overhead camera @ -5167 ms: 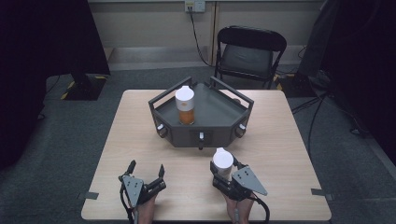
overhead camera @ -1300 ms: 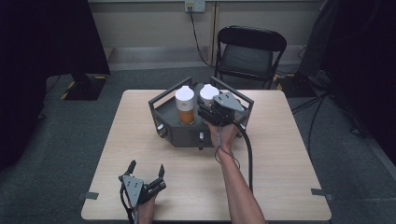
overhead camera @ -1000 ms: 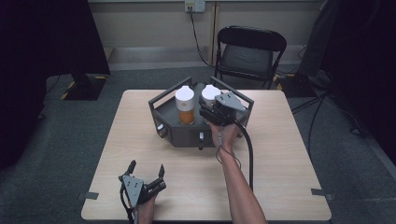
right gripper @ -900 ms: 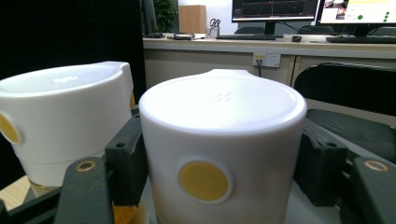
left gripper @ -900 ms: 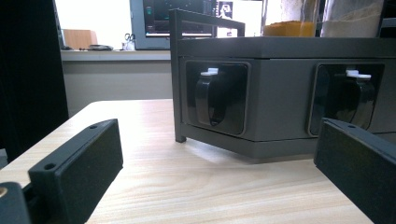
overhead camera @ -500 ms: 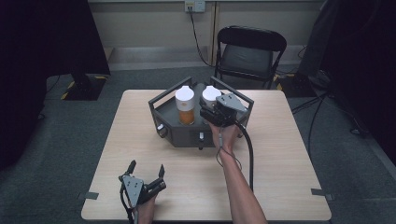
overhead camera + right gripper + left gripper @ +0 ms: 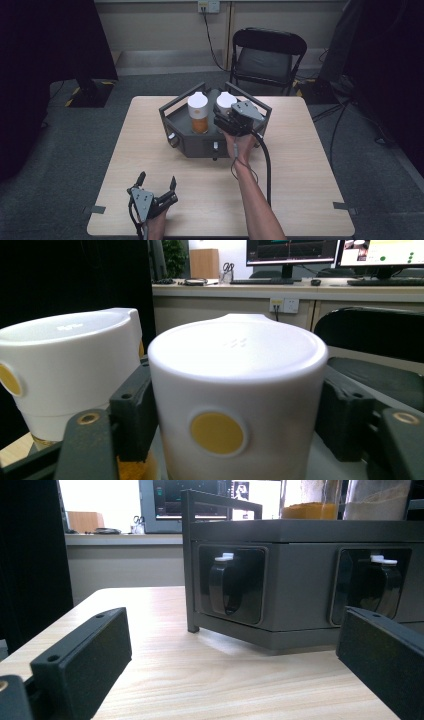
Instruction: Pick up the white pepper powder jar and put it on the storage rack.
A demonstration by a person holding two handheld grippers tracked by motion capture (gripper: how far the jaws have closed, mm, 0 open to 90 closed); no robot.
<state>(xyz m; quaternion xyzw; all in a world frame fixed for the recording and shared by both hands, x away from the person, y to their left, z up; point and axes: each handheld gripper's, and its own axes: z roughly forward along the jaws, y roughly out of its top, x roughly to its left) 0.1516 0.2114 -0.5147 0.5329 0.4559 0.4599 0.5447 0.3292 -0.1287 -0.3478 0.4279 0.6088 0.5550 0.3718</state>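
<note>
Your right gripper (image 7: 226, 116) jaws just been opening around second jar (image 7: 235, 405) (pads seem barely clear), now standing in tray (image 7: 175, 125), right side, beside first jar (image 7: 198, 111). Placement done; withdraw. Left gripper (image 7: 157, 187) open, empty, near desk's front edge.

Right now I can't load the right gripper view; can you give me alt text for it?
A white-capped jar with a yellow dot on its cap stands close up between the right gripper's two black jaws, which have just been opening. A second white-capped jar stands beside it at the view's left, and a black chair and a desk with monitors lie behind.
</note>
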